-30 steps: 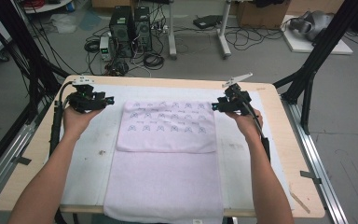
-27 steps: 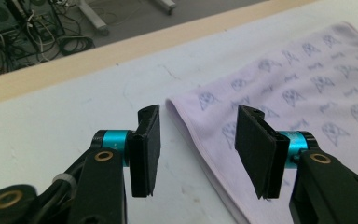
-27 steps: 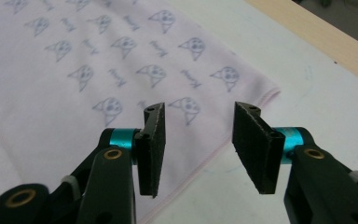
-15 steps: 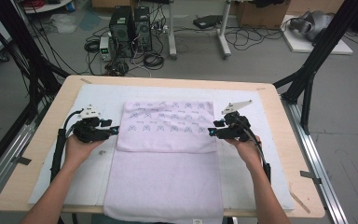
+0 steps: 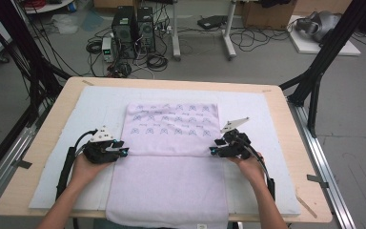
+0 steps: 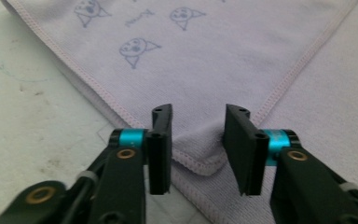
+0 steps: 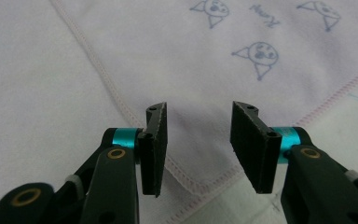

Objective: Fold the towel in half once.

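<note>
1. The towel (image 5: 171, 157) lies folded on the white mat (image 5: 267, 114), reaching the table's (image 5: 286, 143) near edge.
2. The left gripper (image 5: 119, 151) straddles the folded flap's corner; its jaws have just been closing, not yet pinching.
3. The right gripper (image 5: 215, 151) stands spread over the opposite corner, ready to lift together.

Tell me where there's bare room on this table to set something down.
Bare mat lies left of the towel beyond the left tool, and right of it beyond the right tool. A strip runs between the towel's far edge and the table rim. The middle is crowded by towel and tools.
</note>
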### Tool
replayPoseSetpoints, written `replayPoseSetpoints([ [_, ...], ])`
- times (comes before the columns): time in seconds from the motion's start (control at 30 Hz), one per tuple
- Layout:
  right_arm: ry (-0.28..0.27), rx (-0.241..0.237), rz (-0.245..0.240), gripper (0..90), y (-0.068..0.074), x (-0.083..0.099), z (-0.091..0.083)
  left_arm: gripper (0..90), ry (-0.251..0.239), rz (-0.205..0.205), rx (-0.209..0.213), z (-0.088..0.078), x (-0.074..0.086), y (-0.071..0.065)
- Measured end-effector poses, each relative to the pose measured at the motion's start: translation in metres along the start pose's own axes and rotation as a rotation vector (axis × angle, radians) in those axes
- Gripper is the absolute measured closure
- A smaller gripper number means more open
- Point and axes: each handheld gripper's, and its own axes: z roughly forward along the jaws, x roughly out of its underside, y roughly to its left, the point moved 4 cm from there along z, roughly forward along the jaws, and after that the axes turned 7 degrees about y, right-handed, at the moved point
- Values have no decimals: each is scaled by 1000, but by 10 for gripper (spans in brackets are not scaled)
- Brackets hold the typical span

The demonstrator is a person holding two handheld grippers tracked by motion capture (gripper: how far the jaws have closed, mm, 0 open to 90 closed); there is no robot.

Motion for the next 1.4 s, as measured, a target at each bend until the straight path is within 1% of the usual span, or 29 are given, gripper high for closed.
replayPoseSetpoints([
  [0.07,35,-17,2,611,0,2,6,722,5,13,-5,1,0,-1],
  [0.1,48,-20,2,626,1,4,9,747,4,7,-4,2,-1,-2],
  [0.13,35,-23,1,664,0,4,9,756,5,3,-3,2,-1,-2],
  [0.17,33,-26,-7,736,0,5,9,758,7,0,1,2,-1,-2],
  [0.2,36,-27,-15,780,0,5,8,762,7,-2,5,2,-1,-1],
  [0.23,39,-30,-27,811,1,5,8,782,5,-4,3,1,-1,-1],
  [0.3,40,-33,-34,854,2,4,7,852,1,-5,2,1,-1,-1],
  [0.33,35,-36,-30,863,3,3,7,864,4,-2,0,0,-1,0],
  [0.4,18,-40,-33,868,2,2,4,873,-9,-6,0,-3,-2,0],
  [0.5,-42,-45,-31,870,4,-3,-10,876,-38,-16,0,-12,-5,1],
  [0.57,-84,-37,-39,871,6,-6,-21,876,-67,-16,-3,-21,-10,0],
  [0.6,-98,-39,-41,871,8,-6,-26,876,-82,-14,-7,-26,-12,-1],
  [0.67,-118,-39,-55,871,15,-6,-35,876,-102,-7,0,-37,-14,-6],
  [0.7,-125,-44,-65,871,19,-5,-40,876,-103,-1,0,-43,-13,-10],
  [0.77,-118,-36,-87,870,31,-2,-49,876,-118,20,12,-56,-7,-21],
  [0.8,-120,-27,-104,871,39,1,-55,876,-123,25,21,-63,-2,-28],
  [0.87,-143,-35,-123,871,54,9,-67,876,-127,38,34,-76,11,-44],
  [0.93,-148,-45,-141,872,69,22,-76,876,-119,50,47,-89,24,-61],
  [0.97,-152,-65,-144,882,77,29,-80,875,-116,65,41,-95,30,-69],
  [1.0,-139,-92,-142,882,84,35,-83,869,-114,72,44,-101,35,-76],
  [1.03,-141,-110,-152,862,91,41,-85,840,-117,64,57,-106,39,-81],
  [1.07,-143,-125,-152,833,97,45,-87,792,-117,67,67,-109,42,-85],
  [1.1,-145,-141,-153,800,101,48,-88,743,-111,76,67,-112,43,-87],
  [1.13,-143,-140,-154,778,101,49,-88,706,-108,78,61,-112,43,-87],
  [1.17,-137,-126,-150,753,100,49,-86,660,-103,76,51,-111,42,-86],
  [1.2,-132,-114,-139,726,97,48,-84,633,-94,81,37,-109,39,-82],
  [1.3,-116,-82,-100,655,76,40,-71,595,-96,60,21,-96,29,-68],
  [1.33,-110,-70,-96,626,69,36,-67,586,-98,54,20,-91,25,-62],
  [1.4,-118,-48,-76,596,54,26,-59,578,-103,40,12,-80,16,-49],
])
